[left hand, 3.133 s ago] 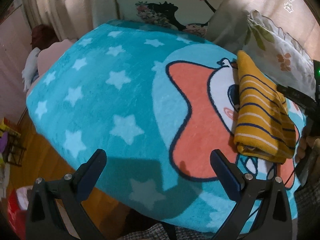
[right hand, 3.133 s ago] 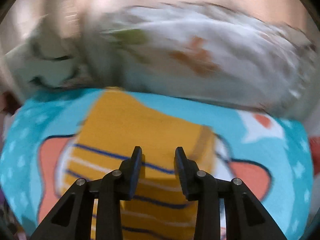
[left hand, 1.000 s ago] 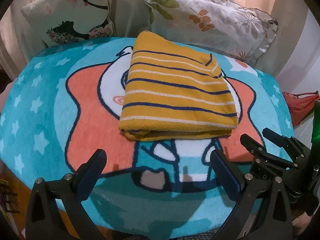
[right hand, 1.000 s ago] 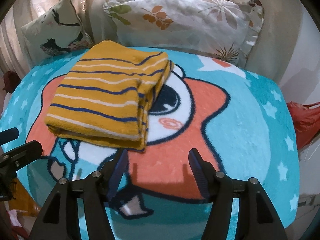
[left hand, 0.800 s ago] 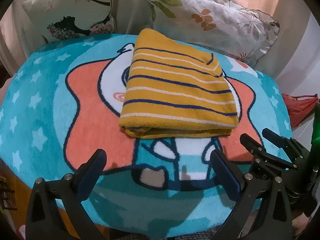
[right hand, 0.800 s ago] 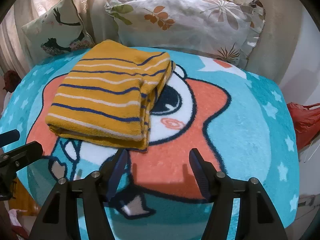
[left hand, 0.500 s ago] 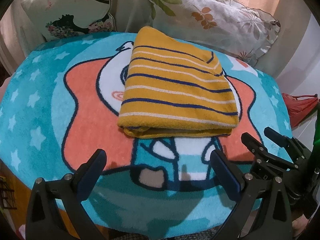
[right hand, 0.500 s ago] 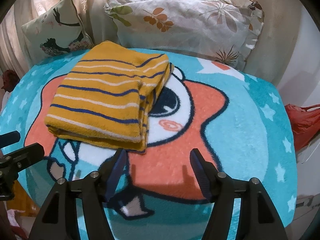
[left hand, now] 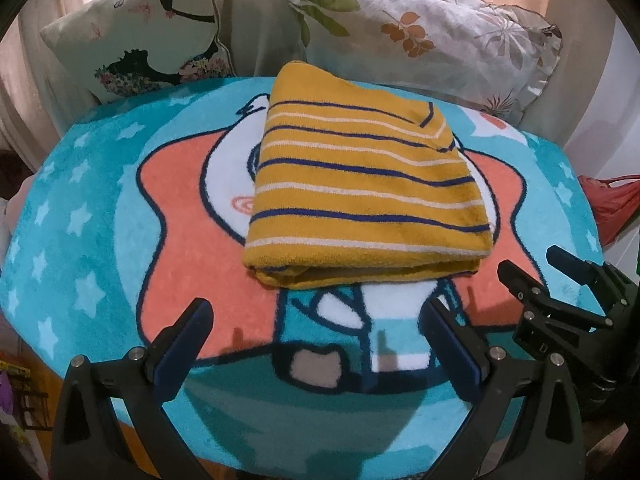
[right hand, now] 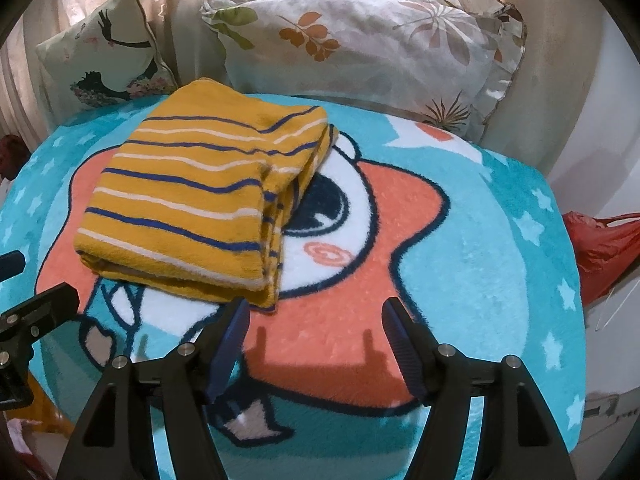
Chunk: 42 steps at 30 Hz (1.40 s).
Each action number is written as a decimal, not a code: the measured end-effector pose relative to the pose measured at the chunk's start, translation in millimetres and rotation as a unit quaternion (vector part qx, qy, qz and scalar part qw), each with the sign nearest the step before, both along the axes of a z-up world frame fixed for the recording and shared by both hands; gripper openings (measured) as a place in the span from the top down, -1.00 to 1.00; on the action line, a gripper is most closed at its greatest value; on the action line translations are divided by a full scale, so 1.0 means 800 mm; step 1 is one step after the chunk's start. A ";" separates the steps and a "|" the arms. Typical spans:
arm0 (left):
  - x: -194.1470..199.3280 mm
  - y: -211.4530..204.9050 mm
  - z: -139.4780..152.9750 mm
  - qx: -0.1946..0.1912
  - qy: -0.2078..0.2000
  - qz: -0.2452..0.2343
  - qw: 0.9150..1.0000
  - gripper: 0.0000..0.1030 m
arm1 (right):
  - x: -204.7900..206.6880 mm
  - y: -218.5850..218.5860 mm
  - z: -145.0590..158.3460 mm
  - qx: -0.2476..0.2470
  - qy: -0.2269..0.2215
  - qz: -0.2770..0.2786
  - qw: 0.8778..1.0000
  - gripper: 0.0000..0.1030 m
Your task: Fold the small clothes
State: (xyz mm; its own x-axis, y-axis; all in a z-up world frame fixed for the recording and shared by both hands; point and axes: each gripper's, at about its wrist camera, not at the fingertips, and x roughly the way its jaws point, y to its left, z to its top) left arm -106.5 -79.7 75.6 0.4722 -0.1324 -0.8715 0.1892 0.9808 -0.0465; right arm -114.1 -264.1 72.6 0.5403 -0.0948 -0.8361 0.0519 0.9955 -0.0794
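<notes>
Since three seconds back, both my tools have pulled off the folded yellow striped garment [left hand: 366,196] and now hang above the near edge of the teal star blanket [left hand: 80,216]. Nothing has shifted in the last second. My left tool [left hand: 316,324] stands wide with nothing between its fingers; my right tool [right hand: 316,324] is wide too, empty, over the orange star print. That garment lies folded flat mid-blanket, just before the leaf-print pillow [right hand: 372,40] and the silhouette cushion [left hand: 140,36].
</notes>
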 end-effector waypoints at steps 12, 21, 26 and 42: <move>0.005 0.006 -0.007 -0.007 0.013 0.008 1.000 -1.00 | 0.007 0.001 -0.005 -0.001 0.006 -0.001 1.000 -0.42; 0.009 0.011 -0.013 -0.009 0.025 0.014 1.000 -1.00 | 0.014 0.006 -0.008 -0.005 0.008 0.005 1.000 -0.43; 0.011 0.012 -0.019 0.003 0.030 0.016 0.999 -1.00 | 0.017 0.009 -0.010 -0.006 0.011 0.005 1.000 -0.44; 0.016 0.015 -0.024 0.000 0.037 0.016 0.999 -1.00 | 0.025 0.014 -0.010 -0.011 0.009 0.007 1.000 -0.44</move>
State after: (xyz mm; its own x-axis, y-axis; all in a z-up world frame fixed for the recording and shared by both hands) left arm -93.8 -67.6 56.1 0.4098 -0.1177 -0.9045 0.1529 0.9865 -0.0591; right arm -94.2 -252.6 64.3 0.5260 -0.1056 -0.8439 0.0372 0.9942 -0.1012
